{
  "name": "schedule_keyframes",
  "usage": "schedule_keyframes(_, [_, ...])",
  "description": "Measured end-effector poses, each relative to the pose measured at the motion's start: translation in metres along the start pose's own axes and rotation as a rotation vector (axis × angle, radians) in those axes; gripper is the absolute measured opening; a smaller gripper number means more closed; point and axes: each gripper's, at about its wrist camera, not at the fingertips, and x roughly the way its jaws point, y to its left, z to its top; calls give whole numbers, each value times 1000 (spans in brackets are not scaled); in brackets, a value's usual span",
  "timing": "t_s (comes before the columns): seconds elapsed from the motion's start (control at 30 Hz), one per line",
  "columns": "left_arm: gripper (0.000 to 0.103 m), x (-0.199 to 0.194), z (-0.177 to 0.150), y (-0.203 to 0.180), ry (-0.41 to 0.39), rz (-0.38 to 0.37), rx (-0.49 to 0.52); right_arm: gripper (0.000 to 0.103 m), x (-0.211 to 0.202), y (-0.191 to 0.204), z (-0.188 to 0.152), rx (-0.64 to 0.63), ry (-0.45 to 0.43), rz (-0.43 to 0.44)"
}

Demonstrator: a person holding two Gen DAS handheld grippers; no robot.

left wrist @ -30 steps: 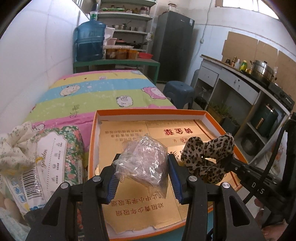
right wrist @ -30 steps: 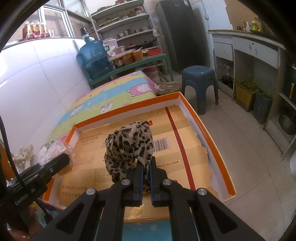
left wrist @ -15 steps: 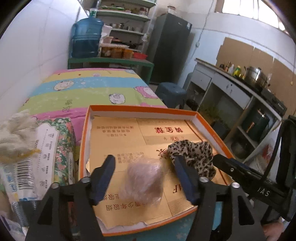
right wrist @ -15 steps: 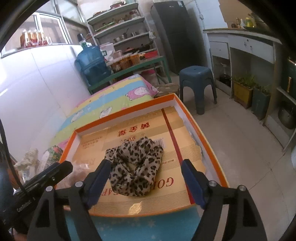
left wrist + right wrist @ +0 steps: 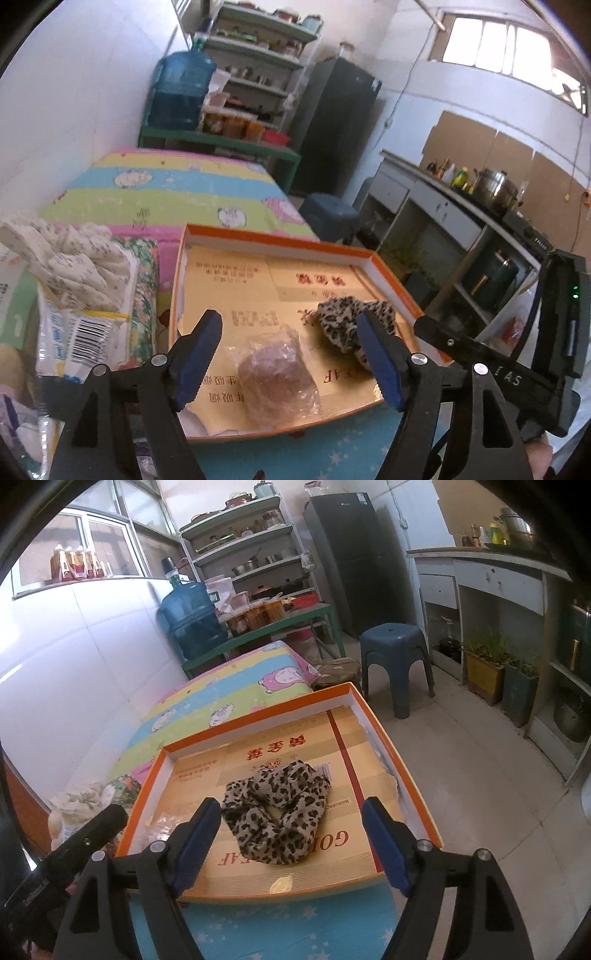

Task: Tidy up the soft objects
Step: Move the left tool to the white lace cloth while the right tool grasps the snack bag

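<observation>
Behind right tongs (image 5: 291, 834) — bagged lump (image 5: 159, 825) half-hidden, blurred

walls: white tile (image 5: 74, 657) | floor: pale tiles (image 5: 480, 775) | shelving rack (image 5: 251, 554) | dark fridge (image 5: 351, 554) | blue stool (image 5: 397, 657) | bright high window (image 5: 509, 48) | water jug (image 5: 190, 616)

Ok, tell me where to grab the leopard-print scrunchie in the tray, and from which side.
Probably best to take the leopard-print scrunchie across one bunched side of its ring, coming down from above. It lies flat and floppy on the orange tray's cardboard lining, so a sideways approach would likely just push it along. The right gripper has open jaws standing wide in front of it, nothing between the pads.
</observation>
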Motion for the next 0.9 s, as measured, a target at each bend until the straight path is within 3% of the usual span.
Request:
schedule_keyframes(0.43, [78,-76,2,-2,-104,-31,71,78,-30,24,-2,-40,-44,29])
schedule_keyframes(0.9, [78,-188,-14,43,-228,81,49,78,-61,72,-19,-89,-69,150])
